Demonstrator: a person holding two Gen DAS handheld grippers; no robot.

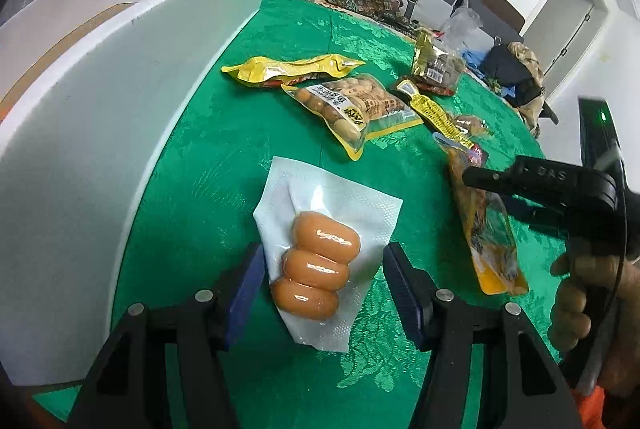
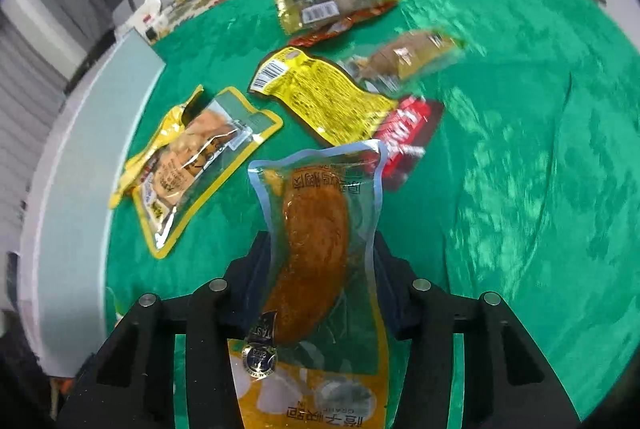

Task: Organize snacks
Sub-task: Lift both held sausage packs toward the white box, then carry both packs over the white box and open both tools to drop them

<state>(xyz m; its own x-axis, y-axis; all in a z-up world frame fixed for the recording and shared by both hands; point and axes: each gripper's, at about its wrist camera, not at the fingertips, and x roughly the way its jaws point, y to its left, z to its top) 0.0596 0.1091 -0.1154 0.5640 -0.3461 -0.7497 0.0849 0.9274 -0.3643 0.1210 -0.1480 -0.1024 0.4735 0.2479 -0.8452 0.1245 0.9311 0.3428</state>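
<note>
**Both grippers working the snack packets**

Nearest me, the left gripper (image 1: pixel 324 293) is hovering low with its fingers (image 1: pixel 404 293) spread wide, standing either side of a clear packet of 3 sausages (image 1: pixel 316 269) that is lying flat on the green surface (image 1: pixel 224 165); whether the blue pads are touching the packet I cannot tell. The right gripper (image 2: pixel 322 277) is clenching its fingers (image 2: pixel 256 269) on a clear-and-yellow chicken leg packet (image 2: pixel 316 253), apparently lifted off the cloth, though I cannot be sure.

Just beside the left gripper, a white box (image 1: pixel 100 133) is standing along the cloth's edge. Farther out, a packet of quail eggs (image 1: pixel 356 109), a yellow packet (image 1: pixel 292 69) and a dark packet of brown pieces (image 1: pixel 438 67) are lying loose.

My judgement: sorting is only getting going, with most snacks still scattered. The next move probably calls for squeezing the left fingers on the sausage packet and carrying the chicken leg toward the box.
</note>
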